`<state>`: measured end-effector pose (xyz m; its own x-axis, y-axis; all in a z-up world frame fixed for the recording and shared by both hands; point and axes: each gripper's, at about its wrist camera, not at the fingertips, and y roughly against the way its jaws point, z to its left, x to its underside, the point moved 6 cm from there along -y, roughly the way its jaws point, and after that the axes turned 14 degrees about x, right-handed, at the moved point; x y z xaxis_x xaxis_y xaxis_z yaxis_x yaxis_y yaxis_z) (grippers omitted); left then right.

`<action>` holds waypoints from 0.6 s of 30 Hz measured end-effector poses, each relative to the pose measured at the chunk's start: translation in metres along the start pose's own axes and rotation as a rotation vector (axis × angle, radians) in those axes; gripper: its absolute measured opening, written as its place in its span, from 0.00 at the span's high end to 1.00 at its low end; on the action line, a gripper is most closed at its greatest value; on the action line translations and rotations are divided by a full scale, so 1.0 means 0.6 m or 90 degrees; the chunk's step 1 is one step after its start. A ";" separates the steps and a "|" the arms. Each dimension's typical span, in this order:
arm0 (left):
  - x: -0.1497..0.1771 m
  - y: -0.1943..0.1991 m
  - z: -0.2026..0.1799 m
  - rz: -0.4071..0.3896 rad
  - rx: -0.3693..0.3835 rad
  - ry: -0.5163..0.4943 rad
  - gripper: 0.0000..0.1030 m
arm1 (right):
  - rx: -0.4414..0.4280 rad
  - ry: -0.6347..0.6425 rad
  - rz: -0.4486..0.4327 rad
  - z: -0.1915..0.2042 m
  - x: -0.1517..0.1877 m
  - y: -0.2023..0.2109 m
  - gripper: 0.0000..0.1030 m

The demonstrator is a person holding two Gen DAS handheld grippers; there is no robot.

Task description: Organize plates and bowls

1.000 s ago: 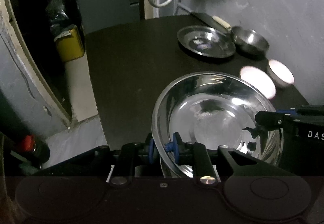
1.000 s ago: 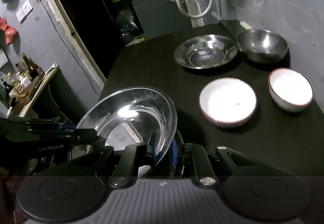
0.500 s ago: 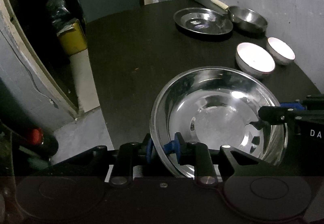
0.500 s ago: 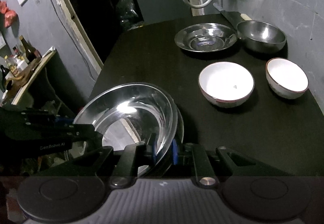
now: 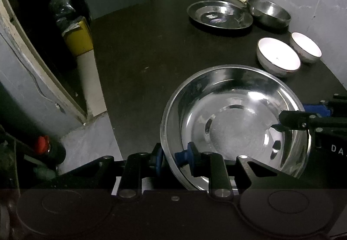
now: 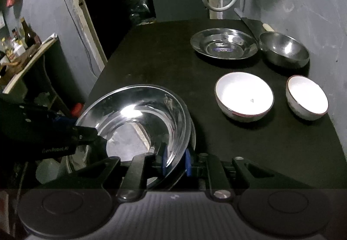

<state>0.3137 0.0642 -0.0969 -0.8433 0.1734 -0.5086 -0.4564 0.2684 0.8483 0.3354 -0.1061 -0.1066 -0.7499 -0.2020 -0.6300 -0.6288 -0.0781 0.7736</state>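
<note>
Large steel plate: sitting lower right of the left view, over the black table.
Left gripper: pinching its near rim.
Right gripper: clamping the opposite rim.

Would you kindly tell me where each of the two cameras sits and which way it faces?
Left wrist view: rides on the left gripper, looking down and forward across the dark table; its own jaws straddle the near rim of the large steel plate, and the right gripper enters from the right.
Right wrist view: rides on the right gripper, facing the same way; its jaws clamp the plate's rim, and the left gripper enters from the left.
Shared: the plate, the far steel plate, the steel bowl and two white bowls.
</note>
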 end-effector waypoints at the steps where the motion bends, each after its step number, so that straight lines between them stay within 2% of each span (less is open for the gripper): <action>1: 0.001 -0.001 -0.001 0.003 0.000 -0.003 0.75 | 0.005 0.008 -0.001 0.002 0.000 0.000 0.81; 9: 0.006 -0.011 -0.003 0.017 0.004 -0.003 0.75 | 0.037 0.056 -0.006 0.012 0.001 0.003 0.80; 18: 0.007 -0.012 -0.005 0.016 0.005 -0.001 0.75 | 0.049 0.078 -0.004 0.016 0.006 0.001 0.72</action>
<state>0.3125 0.0603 -0.1047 -0.8539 0.1813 -0.4879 -0.4334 0.2713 0.8594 0.3304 -0.0973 -0.1092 -0.7178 -0.3200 -0.6183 -0.6512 -0.0056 0.7589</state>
